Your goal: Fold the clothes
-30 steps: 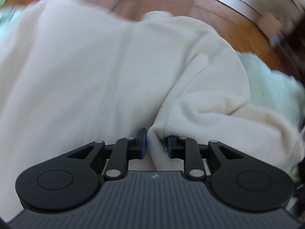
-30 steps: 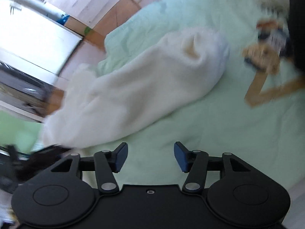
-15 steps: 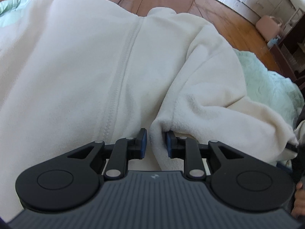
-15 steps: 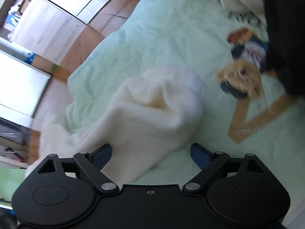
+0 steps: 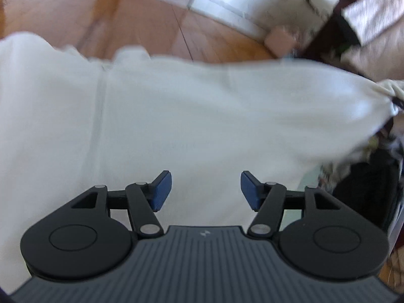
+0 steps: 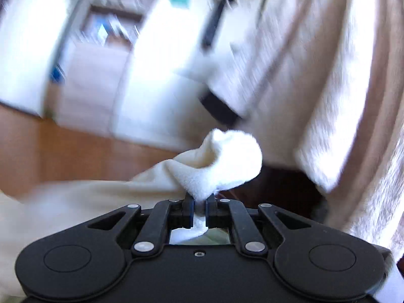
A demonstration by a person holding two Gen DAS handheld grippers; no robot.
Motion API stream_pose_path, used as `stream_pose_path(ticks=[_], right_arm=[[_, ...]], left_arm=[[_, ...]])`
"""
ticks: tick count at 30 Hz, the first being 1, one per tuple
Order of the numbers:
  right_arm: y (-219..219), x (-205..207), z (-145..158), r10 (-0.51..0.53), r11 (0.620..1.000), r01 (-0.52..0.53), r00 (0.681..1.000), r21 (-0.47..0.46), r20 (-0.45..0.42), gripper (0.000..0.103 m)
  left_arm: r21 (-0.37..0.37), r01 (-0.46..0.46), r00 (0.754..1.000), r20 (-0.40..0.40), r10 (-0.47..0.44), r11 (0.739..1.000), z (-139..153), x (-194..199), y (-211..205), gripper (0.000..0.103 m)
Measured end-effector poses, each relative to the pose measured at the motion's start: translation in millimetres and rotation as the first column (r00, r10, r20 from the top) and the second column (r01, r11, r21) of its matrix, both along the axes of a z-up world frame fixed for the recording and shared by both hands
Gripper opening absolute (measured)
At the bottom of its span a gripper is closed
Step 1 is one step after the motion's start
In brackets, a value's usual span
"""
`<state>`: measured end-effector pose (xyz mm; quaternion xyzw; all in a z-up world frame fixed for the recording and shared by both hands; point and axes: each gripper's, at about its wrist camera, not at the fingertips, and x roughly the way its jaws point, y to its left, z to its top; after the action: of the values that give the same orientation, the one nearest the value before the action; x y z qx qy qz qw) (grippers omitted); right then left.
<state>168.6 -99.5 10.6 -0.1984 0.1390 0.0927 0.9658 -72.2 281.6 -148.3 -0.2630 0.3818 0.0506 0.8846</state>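
Since half a second earlier, my left gripper (image 5: 205, 189) had let go of the fold it was pinching; its jaws were opening, with nothing between the blue pads (image 5: 161, 189). Through the left wrist view, the cream fleece garment (image 5: 176, 116) filled the middle of the frame as one broad sheet, a seam running down at left, and its far corner was drawn out taut toward the right edge. Wooden floor (image 5: 141, 22) showed across the top.

On the right wrist view, things had changed more: the right gripper (image 6: 200, 208), wide open over the sleeve before, was now clamped tight on a bunched cuff end of that garment (image 6: 227, 161), which puffed out just above the jaws at frame centre. Background was heavily blurred, with a person's pale clothing at upper right.

I judged the folding barely begun: the sleeve was lifted but not yet laid across the body, and no finished fold showed anywhere.
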Motion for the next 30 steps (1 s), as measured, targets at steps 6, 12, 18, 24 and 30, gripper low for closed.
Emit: stream_pose_path(ticks=[6, 12, 18, 24, 30], right_arm=[[5.1, 77.6, -23.1, -0.089, 0.972, 0.076, 0.995, -0.221, -0.046, 0.001], [26.5, 62.7, -8.2, 0.045, 0.997, -0.059, 0.972, -0.051, -0.229, 0.029], [82.2, 23.8, -61.5, 0.243, 0.969, -0.234, 0.822, 0.083, -0.514, 0.050], [188.3, -37.6, -136.1, 0.486, 0.842, -0.476, 0.467, 0.253, -0.739, 0.050], [311.8, -130.9, -151.4, 0.665, 0.598, -0.733, 0.227, 0.325, -0.711, 0.050]], left_arm=[[0.104, 0.107, 0.983, -0.162, -0.089, 0.989, -40.3, 15.9, -29.3, 0.060], [0.089, 0.137, 0.977, -0.178, -0.119, 0.987, -41.0, 8.3, -24.8, 0.062], [0.007, 0.075, 0.987, -0.142, -0.073, 0.997, -33.2, -13.9, -1.7, 0.063], [-0.182, -0.016, 0.998, -0.061, 0.005, 0.983, -27.3, -71.1, 26.0, 0.065], [-0.058, -0.070, 0.994, -0.088, 0.065, 0.996, -1.4, -137.1, 65.8, 0.065]])
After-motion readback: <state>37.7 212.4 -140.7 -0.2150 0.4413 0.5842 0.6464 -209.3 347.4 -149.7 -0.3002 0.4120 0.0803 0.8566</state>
